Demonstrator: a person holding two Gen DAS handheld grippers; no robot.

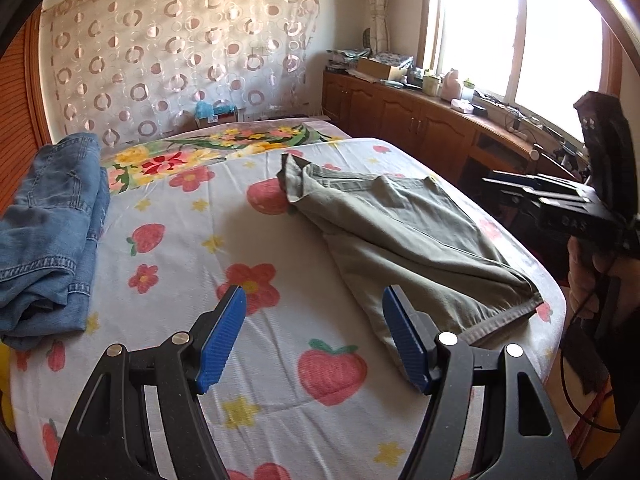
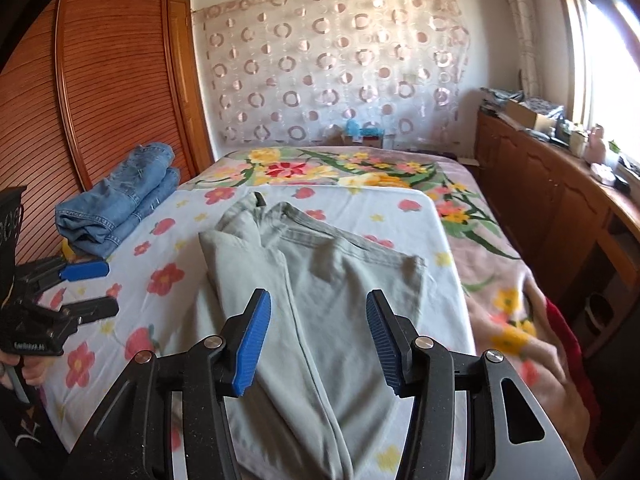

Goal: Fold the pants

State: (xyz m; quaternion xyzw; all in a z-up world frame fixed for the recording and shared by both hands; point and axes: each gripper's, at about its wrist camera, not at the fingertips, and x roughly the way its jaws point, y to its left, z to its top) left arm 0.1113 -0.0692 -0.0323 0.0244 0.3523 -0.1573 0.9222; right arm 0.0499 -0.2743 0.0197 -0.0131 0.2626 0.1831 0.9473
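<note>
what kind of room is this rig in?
Most likely a home bedroom. A bed with a strawberry-print sheet fills the middle, a wooden wardrobe with slatted doors stands beside it, and low wooden cabinets cluttered with household things run under a bright window.

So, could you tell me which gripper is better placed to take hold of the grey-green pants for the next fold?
The right gripper, probably: it hangs open directly over the grey-green pants. The left gripper is open over bare sheet, with the pants off to one side.
</note>
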